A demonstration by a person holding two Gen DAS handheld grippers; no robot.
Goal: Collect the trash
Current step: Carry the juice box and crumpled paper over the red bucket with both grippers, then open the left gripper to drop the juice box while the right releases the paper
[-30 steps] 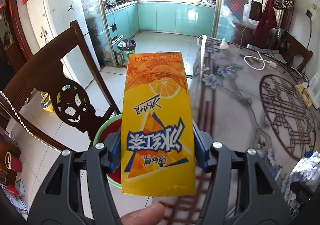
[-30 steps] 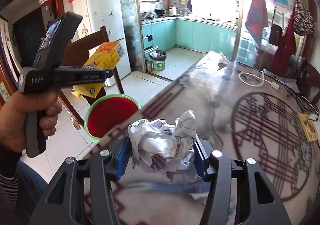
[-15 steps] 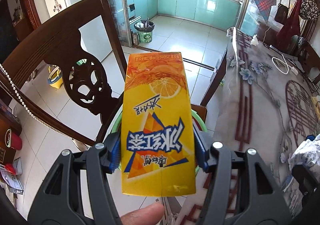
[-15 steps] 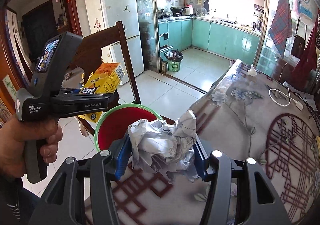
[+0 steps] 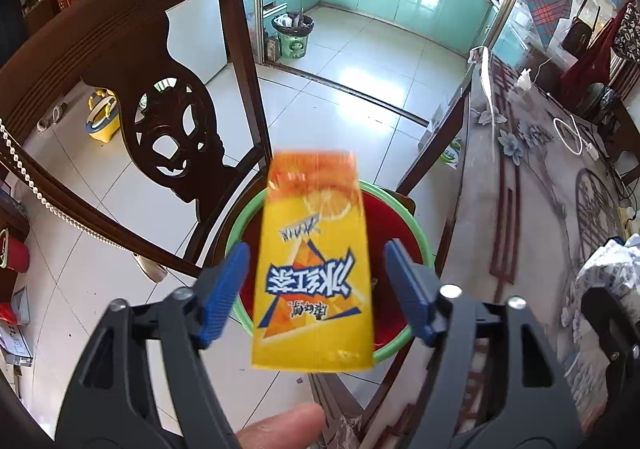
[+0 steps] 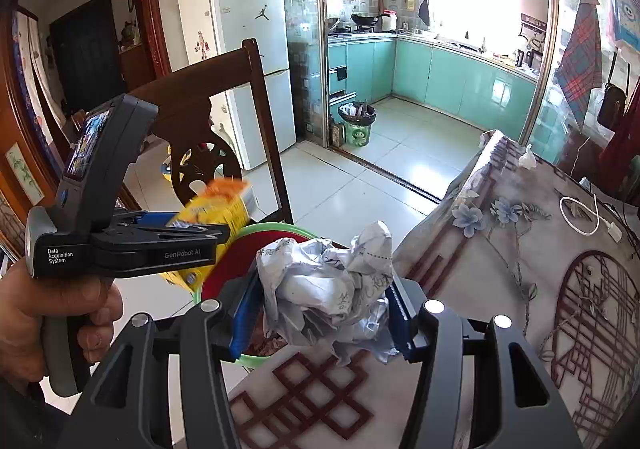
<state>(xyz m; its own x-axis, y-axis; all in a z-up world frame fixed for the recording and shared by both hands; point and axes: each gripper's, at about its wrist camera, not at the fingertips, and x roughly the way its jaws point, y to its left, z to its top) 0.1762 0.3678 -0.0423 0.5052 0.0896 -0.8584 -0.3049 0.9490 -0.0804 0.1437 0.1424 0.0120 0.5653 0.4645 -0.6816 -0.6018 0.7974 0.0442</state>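
Note:
A yellow-orange drink carton [image 5: 314,269] hangs blurred between the blue pads of my left gripper [image 5: 316,249], whose jaws are opening. Gaps show on both sides of the carton, so neither pad presses on it. Right below it stands a red bin with a green rim [image 5: 420,241]. In the right wrist view the carton [image 6: 216,213] tilts over the bin's rim [image 6: 276,227] beside the left gripper [image 6: 200,235]. My right gripper [image 6: 324,281] is shut on a crumpled ball of paper [image 6: 352,261], held at the table edge just right of the bin.
A dark carved wooden chair [image 5: 160,61] stands left of and behind the bin. The table [image 5: 520,209] with a flowered cover runs along the right, with a white cable [image 5: 568,133] on it. A small green waste bin [image 5: 294,33] sits at the kitchen doorway.
The left jaws have spread apart and the carton has come loose and slid downward, now blurred. Both grippers have moved over toward the red bin. The right still grips the paper.

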